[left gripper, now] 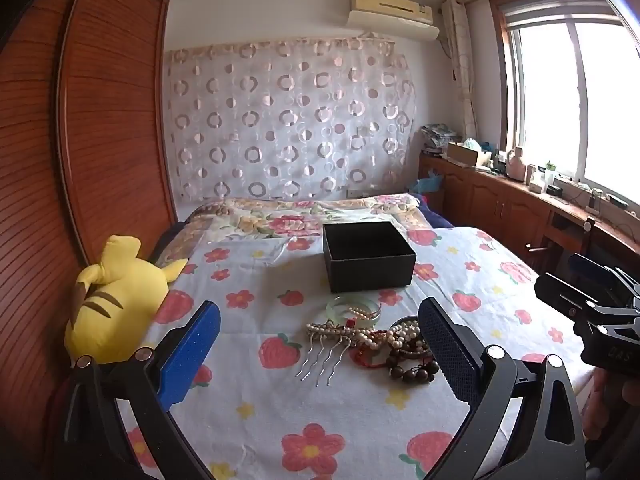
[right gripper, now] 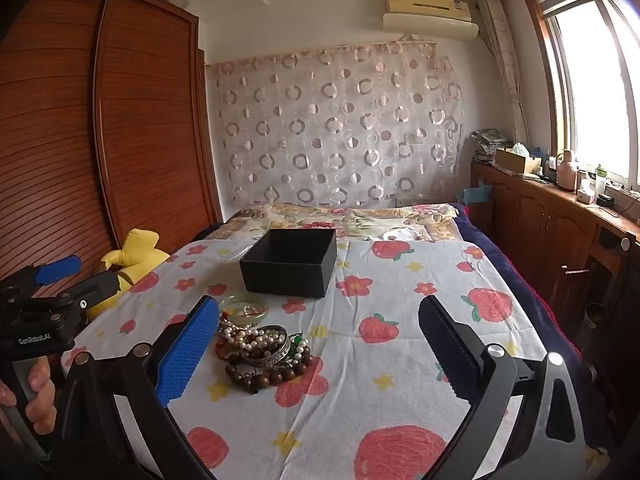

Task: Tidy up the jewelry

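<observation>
L gripper [left gripper: 320,328] & R gripper [right gripper: 320,328]: fingers spread wide, nothing pinched. Jewelry pile [left gripper: 376,340] lies btwn L fingers, hard by R gripper's left finger [right gripper: 188,352]. Box [left gripper: 368,256] beyond fingertips, open-topped.

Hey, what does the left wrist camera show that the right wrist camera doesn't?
Only the left wrist view shows the metal hair comb with its prongs toward the camera, and the whole yellow plush toy. Only the right wrist view shows the engraved silver bangle clearly, and a hand gripping the left gripper's handle. Both show the open black box, empty as far as either view sees into it, the jade bangle, the pearl strands, the wooden bead bracelet and the strawberry-print sheet. Both grippers are open and hold nothing.
</observation>
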`<state>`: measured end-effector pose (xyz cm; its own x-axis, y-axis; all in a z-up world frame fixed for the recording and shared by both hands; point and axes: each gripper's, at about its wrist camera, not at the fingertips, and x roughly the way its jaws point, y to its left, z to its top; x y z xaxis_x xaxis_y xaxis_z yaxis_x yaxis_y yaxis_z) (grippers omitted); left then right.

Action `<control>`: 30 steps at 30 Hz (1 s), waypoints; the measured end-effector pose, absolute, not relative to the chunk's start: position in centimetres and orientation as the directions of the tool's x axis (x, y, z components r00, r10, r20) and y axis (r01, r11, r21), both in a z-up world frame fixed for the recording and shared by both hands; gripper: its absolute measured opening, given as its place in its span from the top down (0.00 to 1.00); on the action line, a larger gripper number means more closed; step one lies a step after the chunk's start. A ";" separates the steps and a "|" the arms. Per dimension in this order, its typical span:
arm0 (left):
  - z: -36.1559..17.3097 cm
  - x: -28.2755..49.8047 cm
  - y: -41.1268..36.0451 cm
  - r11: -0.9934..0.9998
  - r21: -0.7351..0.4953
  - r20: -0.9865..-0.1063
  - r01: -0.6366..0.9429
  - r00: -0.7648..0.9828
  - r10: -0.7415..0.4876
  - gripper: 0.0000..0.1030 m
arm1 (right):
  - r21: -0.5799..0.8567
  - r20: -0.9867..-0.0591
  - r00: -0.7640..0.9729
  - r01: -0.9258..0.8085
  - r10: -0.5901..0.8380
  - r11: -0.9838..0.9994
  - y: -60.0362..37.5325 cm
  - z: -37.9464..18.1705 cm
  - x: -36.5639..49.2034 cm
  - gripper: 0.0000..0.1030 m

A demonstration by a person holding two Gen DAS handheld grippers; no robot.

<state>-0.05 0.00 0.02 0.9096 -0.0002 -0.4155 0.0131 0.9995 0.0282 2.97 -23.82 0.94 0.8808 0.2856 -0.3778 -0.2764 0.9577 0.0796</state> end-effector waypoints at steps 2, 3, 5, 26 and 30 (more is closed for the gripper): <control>0.0 -0.1 0.0 1.000 0.028 -0.415 0.013 0.910 0.000 0.07 | 0.079 -0.377 0.881 -0.276 0.285 0.958 -23.8 0.9 3.0 0.02; 0.0 0.0 0.0 1.000 0.027 -0.415 0.013 0.910 -0.001 0.07 | 0.079 -0.378 0.881 -0.276 0.285 0.958 -23.8 0.9 3.0 0.02; 0.0 0.0 0.0 1.000 0.027 -0.415 0.014 0.910 -0.001 0.07 | 0.081 -0.378 0.881 -0.276 0.286 0.958 -23.8 0.9 3.0 0.02; 0.0 -0.1 0.0 1.000 0.025 -0.413 0.013 0.911 -0.002 0.07 | 0.084 -0.374 0.882 -0.276 0.287 0.958 -23.9 1.1 2.8 0.02; 0.0 0.0 0.0 1.000 0.024 -0.412 0.013 0.911 -0.002 0.07 | 0.083 -0.373 0.882 -0.276 0.287 0.958 -23.9 1.2 2.7 0.02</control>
